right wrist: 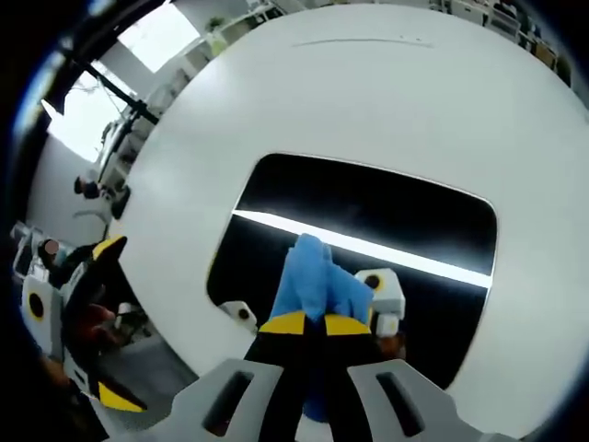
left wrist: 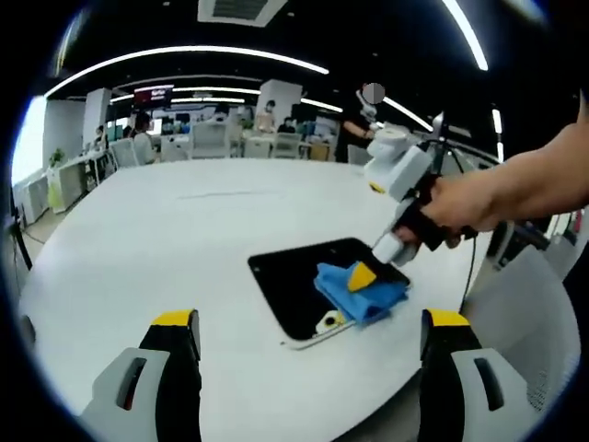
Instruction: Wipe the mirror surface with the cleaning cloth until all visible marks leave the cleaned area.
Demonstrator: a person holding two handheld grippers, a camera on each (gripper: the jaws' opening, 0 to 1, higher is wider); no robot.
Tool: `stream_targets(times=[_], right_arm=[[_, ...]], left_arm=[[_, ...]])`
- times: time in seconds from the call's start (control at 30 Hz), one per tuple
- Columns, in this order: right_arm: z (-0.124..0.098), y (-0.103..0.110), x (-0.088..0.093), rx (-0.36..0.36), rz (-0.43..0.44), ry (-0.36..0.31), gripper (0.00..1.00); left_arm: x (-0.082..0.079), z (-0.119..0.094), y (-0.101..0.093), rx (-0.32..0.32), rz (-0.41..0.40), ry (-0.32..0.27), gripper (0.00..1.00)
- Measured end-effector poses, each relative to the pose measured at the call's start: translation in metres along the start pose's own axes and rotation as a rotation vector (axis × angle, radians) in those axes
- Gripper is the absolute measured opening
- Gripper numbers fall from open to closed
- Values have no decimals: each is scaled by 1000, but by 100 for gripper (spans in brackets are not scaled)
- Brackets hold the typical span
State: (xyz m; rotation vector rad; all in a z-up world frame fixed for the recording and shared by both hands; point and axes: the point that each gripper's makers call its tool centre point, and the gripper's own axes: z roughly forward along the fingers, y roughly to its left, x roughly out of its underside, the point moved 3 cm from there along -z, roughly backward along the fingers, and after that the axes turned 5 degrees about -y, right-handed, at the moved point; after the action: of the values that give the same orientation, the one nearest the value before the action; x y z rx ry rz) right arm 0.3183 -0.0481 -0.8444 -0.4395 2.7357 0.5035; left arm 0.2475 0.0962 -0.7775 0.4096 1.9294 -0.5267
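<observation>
A dark rectangular mirror [left wrist: 293,276] lies flat on the white table [left wrist: 166,230], near its front edge. On the mirror's right end rests a blue cleaning cloth [left wrist: 366,293]. My right gripper [left wrist: 363,274], held by a hand coming in from the right, is shut on the cloth and presses it down. In the right gripper view the yellow-tipped jaws of that gripper [right wrist: 316,324] pinch the cloth [right wrist: 317,272] over the mirror [right wrist: 386,216], which reflects a bright ceiling light. My left gripper [left wrist: 311,322] hovers open in front of the mirror, holding nothing.
The round table [right wrist: 386,101] stretches far beyond the mirror. A grey chair [left wrist: 538,313] stands at the table's right edge. Desks, chairs and people fill the office behind. The left gripper [right wrist: 87,304] sits off the table's edge in the right gripper view.
</observation>
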Motion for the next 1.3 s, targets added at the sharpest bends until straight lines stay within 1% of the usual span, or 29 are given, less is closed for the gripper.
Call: stream_targets(times=[0.1, 0.23, 0.37, 0.57, 0.63, 0.67, 0.7, 0.77, 1.03, 1.2, 1.3], right_arm=[[1, -3, -5, 2, -6, 0, 0], [5, -7, -14, 5, -20, -3, 0], [8, -11, -24, 2, -26, 0, 0], [10, -16, -36, 1, -41, -2, 0], [10, -18, -40, -2, -41, -5, 0], [10, -19, -43, -4, -40, -6, 0], [10, -20, -45, -4, -42, -7, 0], [12, -22, -49, -7, -43, -8, 0], [15, -29, -63, -5, -36, 2, 0], [18, -34, -75, -6, -24, -6, 0], [18, -36, -81, 0, -23, -10, 0]], left_arm=[[-1, 0, 0, 3, -2, -5, 100], [2, 1, -1, 9, 16, 10, 100], [5, 1, 3, -4, 17, 22, 100], [5, 0, 7, -28, 28, 18, 100], [8, 0, 8, -28, 36, 37, 100], [9, 0, 8, -26, 26, 43, 100], [8, 0, 7, -26, 23, 39, 100], [7, -1, 9, -31, 47, 26, 100], [7, -2, 12, -43, 59, 31, 100], [6, -3, 12, -50, 65, 31, 100], [4, -4, 11, -53, 83, 25, 100]])
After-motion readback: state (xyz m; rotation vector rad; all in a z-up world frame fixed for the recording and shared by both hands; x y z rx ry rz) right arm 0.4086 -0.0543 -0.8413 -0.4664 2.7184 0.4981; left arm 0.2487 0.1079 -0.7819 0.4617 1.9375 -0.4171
